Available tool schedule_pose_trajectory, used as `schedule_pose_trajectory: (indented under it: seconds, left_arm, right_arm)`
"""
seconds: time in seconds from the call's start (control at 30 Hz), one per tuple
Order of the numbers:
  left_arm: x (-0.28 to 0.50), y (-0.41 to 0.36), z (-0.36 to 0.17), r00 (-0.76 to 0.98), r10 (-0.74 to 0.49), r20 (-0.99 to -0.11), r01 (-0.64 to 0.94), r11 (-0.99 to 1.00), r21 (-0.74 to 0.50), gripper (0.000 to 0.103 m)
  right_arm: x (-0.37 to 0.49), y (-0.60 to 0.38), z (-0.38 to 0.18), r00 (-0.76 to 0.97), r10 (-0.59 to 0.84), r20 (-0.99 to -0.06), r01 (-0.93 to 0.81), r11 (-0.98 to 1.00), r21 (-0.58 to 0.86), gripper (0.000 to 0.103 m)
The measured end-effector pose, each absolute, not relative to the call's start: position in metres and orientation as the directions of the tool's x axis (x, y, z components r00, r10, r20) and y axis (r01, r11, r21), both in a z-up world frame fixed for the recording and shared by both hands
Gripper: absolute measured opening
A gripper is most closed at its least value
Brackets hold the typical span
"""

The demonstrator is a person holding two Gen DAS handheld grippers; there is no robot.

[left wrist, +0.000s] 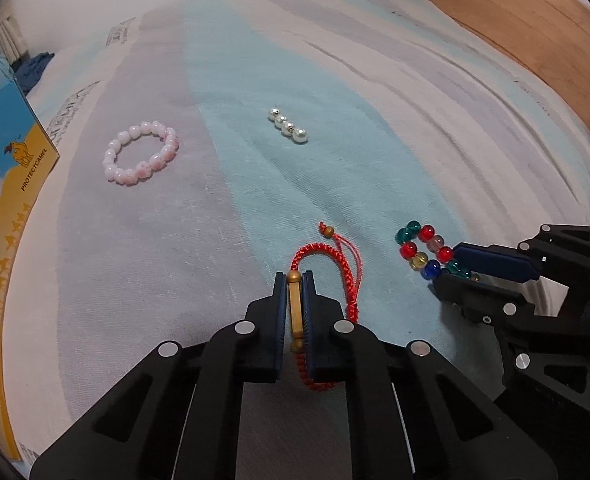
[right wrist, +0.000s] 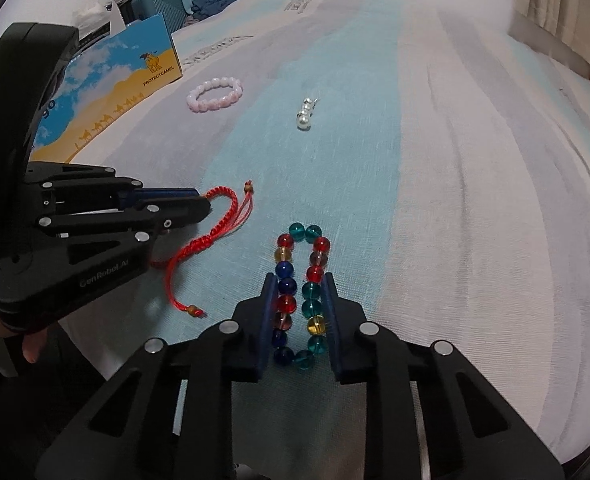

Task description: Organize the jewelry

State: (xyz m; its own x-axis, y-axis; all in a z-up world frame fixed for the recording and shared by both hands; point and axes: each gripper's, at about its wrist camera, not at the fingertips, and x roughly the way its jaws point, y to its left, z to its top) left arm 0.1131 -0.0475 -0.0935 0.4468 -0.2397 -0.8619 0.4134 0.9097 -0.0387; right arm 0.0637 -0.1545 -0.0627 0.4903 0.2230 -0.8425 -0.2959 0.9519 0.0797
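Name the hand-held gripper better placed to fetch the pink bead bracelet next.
Left. The pink bead bracelet lies on its side, but both are occupied: left hand-held gripper clamps the red cord bracelet.

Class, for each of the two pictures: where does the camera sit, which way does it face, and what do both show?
Left wrist: on the left tool, looking down the bed; shut on the red bracelet.
Right wrist: on the right tool, same way; shut on the bead bracelet; a hand shows.
Shared: pink bracelet, pearls, box.
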Motion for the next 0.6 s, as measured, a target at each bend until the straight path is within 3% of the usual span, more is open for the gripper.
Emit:
schedule_pose_trajectory:
  seconds: [0.2,0.5,0.57,0.6]
  left_arm:
    - [0.109,-0.047,-0.085,0.455,-0.247,-0.856,0.417,0.908,-0.04,0.007]
    - [0.107,-0.046,-0.084,0.457,-0.236,-0.858,0.416,0.909,-0.028,0.007]
    - [0.106,-0.047,-0.085,0.457,-0.234,-0.858,0.416,0.909,-0.027,0.007]
    - [0.106,-0.047,-0.085,0.456,-0.233,-0.859,0.415,0.909,-0.026,0.007]
  right_arm:
    - [0.064,-0.154,-0.055,0.507,0.229,-0.831,-0.292,0.953,0.085,0.013]
    - [0.069,-0.159,-0.067,0.469,0.216,-0.857,-0.264,0.959,0.097,0.014]
    - [0.07,-0.16,-0.07,0.471,0.211,-0.856,-0.25,0.963,0.1,0.024]
    - [0.07,-0.161,-0.071,0.473,0.212,-0.855,-0.244,0.964,0.105,0.034]
